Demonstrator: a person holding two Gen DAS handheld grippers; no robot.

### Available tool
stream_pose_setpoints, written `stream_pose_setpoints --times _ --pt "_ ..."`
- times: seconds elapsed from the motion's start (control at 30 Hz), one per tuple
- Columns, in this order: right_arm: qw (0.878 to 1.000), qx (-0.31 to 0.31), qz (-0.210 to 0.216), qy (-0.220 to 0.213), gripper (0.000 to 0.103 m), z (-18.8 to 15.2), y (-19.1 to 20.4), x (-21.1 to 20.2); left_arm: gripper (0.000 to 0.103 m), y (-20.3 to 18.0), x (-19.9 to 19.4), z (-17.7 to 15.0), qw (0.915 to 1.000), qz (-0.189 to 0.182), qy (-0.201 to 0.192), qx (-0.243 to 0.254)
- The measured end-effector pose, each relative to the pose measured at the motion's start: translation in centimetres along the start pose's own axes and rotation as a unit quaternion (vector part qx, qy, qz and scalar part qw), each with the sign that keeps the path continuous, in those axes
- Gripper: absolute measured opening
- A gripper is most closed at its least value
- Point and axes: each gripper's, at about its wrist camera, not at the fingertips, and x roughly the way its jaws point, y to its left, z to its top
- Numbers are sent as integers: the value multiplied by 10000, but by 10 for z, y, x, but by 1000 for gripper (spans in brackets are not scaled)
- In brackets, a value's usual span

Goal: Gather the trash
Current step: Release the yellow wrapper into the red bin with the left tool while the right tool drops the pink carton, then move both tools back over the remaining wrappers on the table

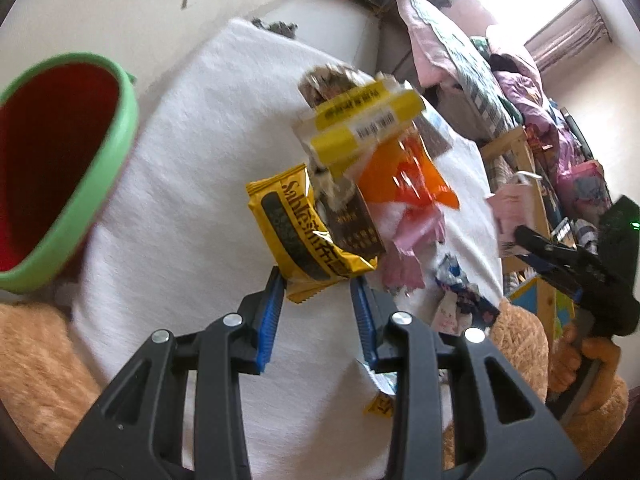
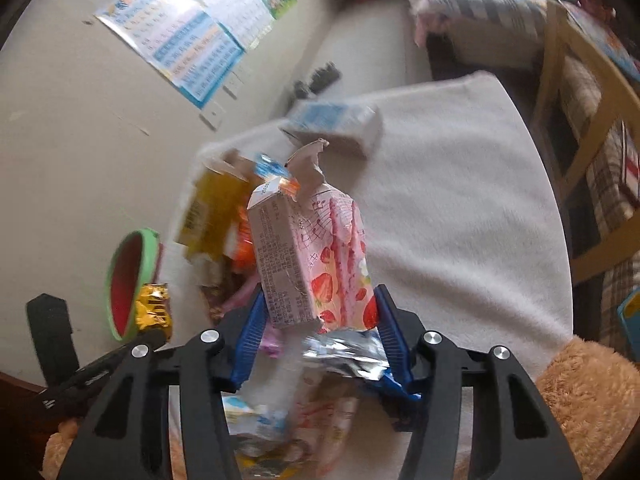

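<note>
Trash fills both views. Far left, a red bin with green rim [image 1: 60, 168]; at centre the left gripper [image 1: 318, 280] pinches a yellow crinkled snack wrapper [image 1: 300, 228]. The right gripper [image 2: 318, 312] clamps a pink strawberry milk carton [image 2: 312, 260] mid-frame over white cloth [image 2: 460, 240].

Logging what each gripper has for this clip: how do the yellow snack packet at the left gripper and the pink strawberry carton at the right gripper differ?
The yellow snack packet is a flat, soft pouch; the pink strawberry carton is a boxy carton with a torn-open top. The packet is yellow with dark lettering; the carton is pink with strawberries. The packet lies tilted; the carton stands nearly upright. Both sit between blue gripper pads, above the white cloth.
</note>
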Motion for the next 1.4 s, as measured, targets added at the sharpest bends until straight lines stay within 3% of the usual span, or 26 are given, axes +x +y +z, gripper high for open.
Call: stream_pose_setpoints --times 0.23,0.4,0.63,0.8,0.93,1.13,1.2,1.27,1.4 --pt "9966 -682 409 234 52 2 70 21 33 50 -39 17 9966 325 -573 -501" --pt "9850 -1455 757 530 52 -6 148 58 33 103 -63 20 9893 635 -825 -1024" --pt "9638 -2258 982 1026 53 -10 247 123 33 168 -81 20 9764 1036 -902 -1669" --pt "9494 -2705 890 1324 54 -23 292 163 33 190 -83 21 9725 1180 -831 -1828" --pt "9439 -2848 849 1443 59 -29 304 182 33 197 -81 20 9712 1203 -774 -1905" --pt "9476 -2725 952 1365 69 -29 301 175 34 200 -73 22 9715 1190 -694 -1929" --pt "9498 -2663 979 1321 69 -27 293 164 39 198 -71 22 9717 1183 -680 -1925" --pt "9532 -2568 977 1262 70 -23 282 154 61 198 -70 24 9709 1207 -695 -1948" --pt "9619 -2308 972 1099 70 -11 255 131 61 192 -71 24 9713 1156 -761 -1936"
